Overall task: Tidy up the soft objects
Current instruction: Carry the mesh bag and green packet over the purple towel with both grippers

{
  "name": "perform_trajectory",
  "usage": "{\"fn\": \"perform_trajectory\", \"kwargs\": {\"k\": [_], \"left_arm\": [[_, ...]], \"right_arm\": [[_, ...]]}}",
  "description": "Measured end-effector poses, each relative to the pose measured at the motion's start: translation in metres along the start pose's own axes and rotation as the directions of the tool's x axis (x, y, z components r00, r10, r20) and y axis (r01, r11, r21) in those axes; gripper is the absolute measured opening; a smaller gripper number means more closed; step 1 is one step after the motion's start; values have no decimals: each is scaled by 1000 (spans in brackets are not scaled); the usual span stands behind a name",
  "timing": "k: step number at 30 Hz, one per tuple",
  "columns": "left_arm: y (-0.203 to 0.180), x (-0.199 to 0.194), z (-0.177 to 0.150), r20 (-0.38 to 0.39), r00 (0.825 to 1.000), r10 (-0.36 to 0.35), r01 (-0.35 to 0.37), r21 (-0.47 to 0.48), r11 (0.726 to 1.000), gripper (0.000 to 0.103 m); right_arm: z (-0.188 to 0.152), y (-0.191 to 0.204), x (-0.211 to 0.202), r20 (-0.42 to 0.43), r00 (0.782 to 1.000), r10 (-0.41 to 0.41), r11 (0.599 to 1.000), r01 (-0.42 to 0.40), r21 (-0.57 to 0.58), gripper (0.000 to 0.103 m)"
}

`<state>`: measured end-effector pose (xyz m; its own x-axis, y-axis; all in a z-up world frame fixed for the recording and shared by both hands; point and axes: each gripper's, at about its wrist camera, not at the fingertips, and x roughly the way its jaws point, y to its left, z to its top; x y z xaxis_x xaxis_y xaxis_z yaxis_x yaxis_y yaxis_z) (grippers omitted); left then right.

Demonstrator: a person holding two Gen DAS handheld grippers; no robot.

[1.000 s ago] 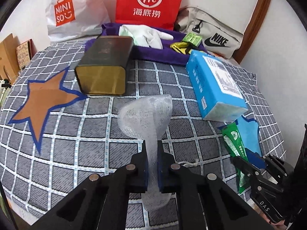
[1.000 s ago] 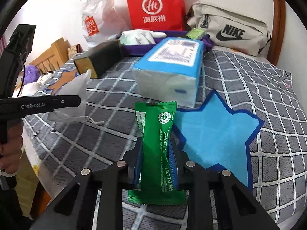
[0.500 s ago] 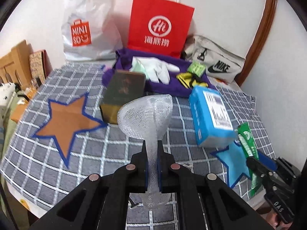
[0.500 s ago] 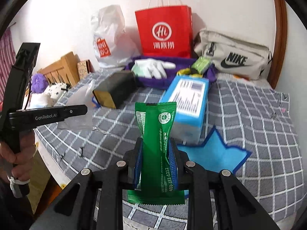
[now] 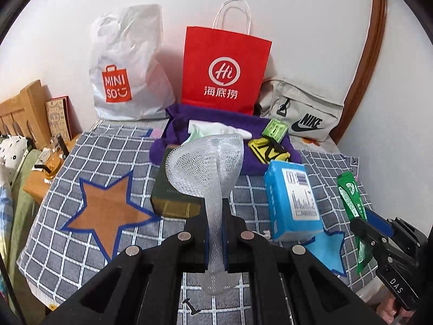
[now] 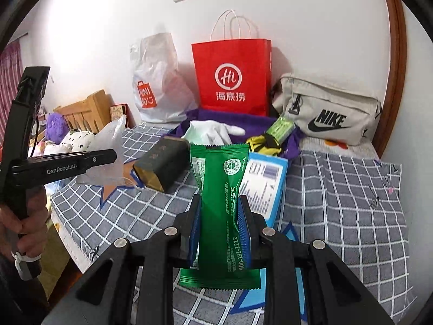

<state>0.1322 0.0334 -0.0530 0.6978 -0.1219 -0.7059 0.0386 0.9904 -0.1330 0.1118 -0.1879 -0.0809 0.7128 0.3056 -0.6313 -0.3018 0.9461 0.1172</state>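
Note:
My left gripper (image 5: 215,216) is shut on a white foam net sleeve (image 5: 208,168) and holds it high above the checked cloth; the sleeve shows at the left of the right wrist view (image 6: 108,151). My right gripper (image 6: 219,216) is shut on a green sachet (image 6: 220,205), also lifted; it appears at the right of the left wrist view (image 5: 351,197). On the cloth lie an orange star mat (image 5: 108,211) and a blue star mat (image 5: 327,252). A purple cloth tray (image 5: 243,124) at the back holds a white glove (image 6: 213,132) and small packets.
A dark green tin (image 5: 173,200) and a blue tissue pack (image 5: 292,200) lie mid-cloth. A Miniso plastic bag (image 5: 127,75), a red paper bag (image 5: 224,67) and a grey Nike pouch (image 5: 303,113) stand along the wall. A wooden bed frame (image 5: 19,108) is at left.
Both grippers have risen and drawn back from the cloth with their objects still held. The bed surface looks farther away and more of the wall shows.

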Motion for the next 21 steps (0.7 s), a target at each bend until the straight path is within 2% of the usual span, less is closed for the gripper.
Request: {"fn": "perform_trajectory", "kwargs": {"k": [13,21], "left_arm": [[2,1,42,41,999,5,-6,11,1000,7],[1,16,61,41,999,-7,7,7,1000,7]], "right_arm": [[42,-1,15,28,1000,2,1000,-1,-15,26],[66,-5,28,34,999,-3,1000,4,-25,26]]}}
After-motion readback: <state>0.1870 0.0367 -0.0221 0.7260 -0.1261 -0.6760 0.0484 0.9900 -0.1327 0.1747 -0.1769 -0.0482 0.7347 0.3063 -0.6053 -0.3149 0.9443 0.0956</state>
